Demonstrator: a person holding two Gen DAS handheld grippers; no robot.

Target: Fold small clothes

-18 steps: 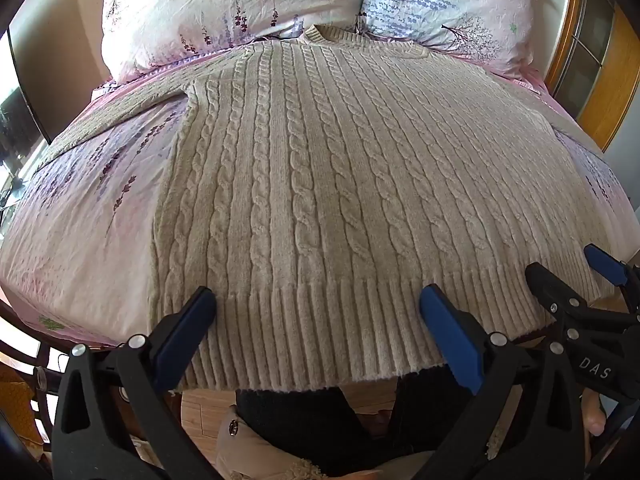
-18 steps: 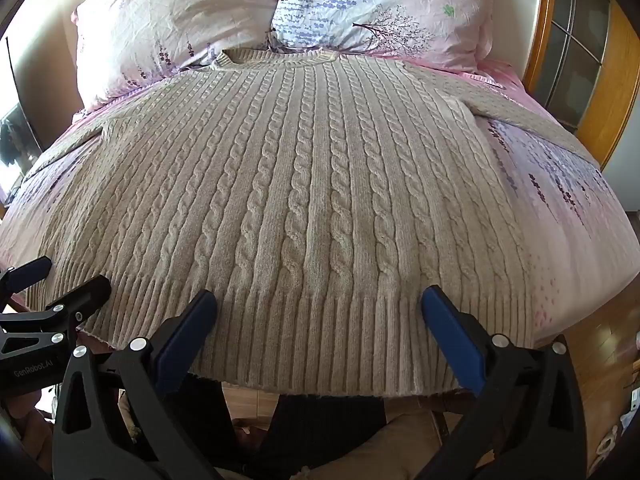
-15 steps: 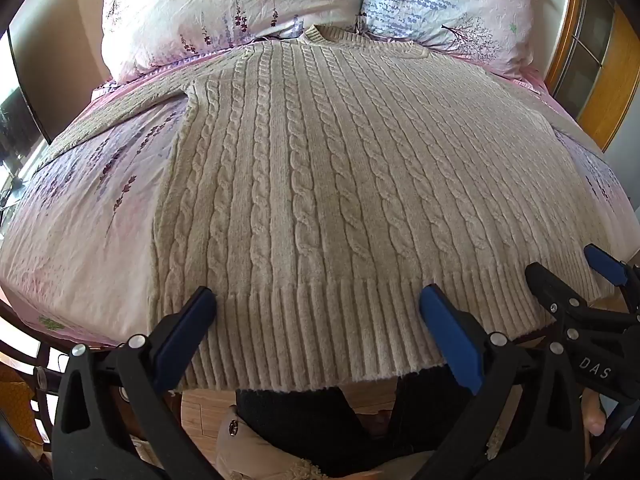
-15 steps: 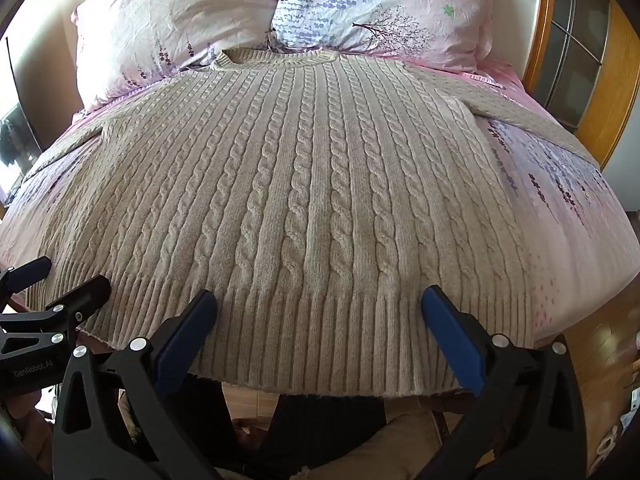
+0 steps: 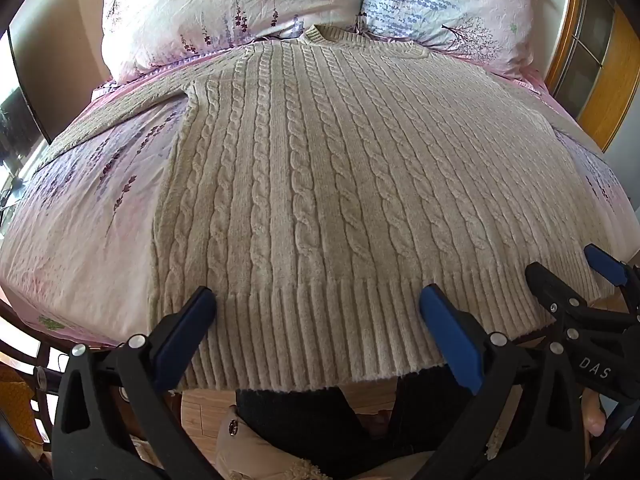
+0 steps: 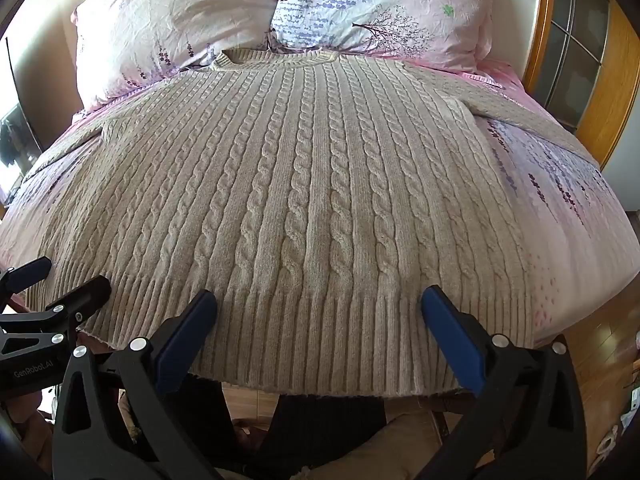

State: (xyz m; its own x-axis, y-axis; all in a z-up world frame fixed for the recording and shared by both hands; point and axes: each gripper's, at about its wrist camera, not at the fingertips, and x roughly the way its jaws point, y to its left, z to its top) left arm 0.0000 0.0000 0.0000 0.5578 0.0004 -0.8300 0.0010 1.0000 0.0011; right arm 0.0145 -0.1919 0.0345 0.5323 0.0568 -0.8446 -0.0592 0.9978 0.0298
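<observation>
Nothing had shifted over the last half second: the sweater (image 5: 320, 200) lay flat on the bed (image 5: 80, 240) as before, collar far ahead by the pillows (image 5: 224, 4), ribbed hem nearest both tools. The left hand-held gripper (image 5: 318, 320) and the right hand-held gripper (image 6: 320, 320) both hung with jaws spread wide just over that hem, pinching nothing. I judged the fold not begun. The sleeve ends ran out of view, and whether the pads touched the wool was unclear.
</observation>
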